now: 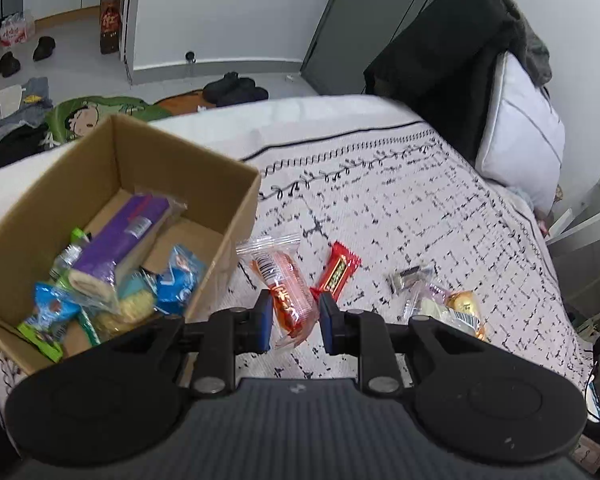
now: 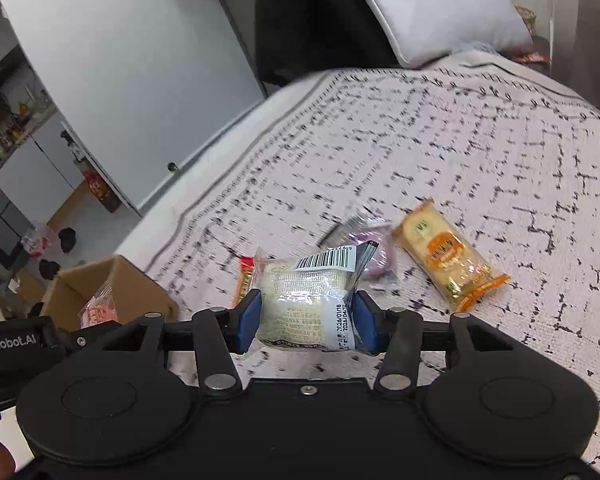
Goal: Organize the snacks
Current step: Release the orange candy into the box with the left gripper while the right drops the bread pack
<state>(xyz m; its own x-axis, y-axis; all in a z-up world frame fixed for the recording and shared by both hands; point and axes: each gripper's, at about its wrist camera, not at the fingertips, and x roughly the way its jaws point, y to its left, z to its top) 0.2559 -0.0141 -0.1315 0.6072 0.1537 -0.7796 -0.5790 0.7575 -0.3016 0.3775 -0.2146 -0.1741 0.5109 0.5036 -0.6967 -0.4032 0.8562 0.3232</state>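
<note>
Left tool (image 1: 294,316) clamped around orange-wrapped snack (image 1: 288,300) beside cardboard box (image 1: 188,152) of snacks on bed (image 1: 420,208), right tool (image 2: 306,316) gripping pale barcoded cake packet (image 2: 308,300), red candy bar (image 1: 336,272), yellow biscuit pack (image 2: 448,256) loose on bed.

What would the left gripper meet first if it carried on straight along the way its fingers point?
The left gripper already holds the orange-red snack packet; straight beyond lies bare bedspread, so probably that, though depth is unclear.
</note>
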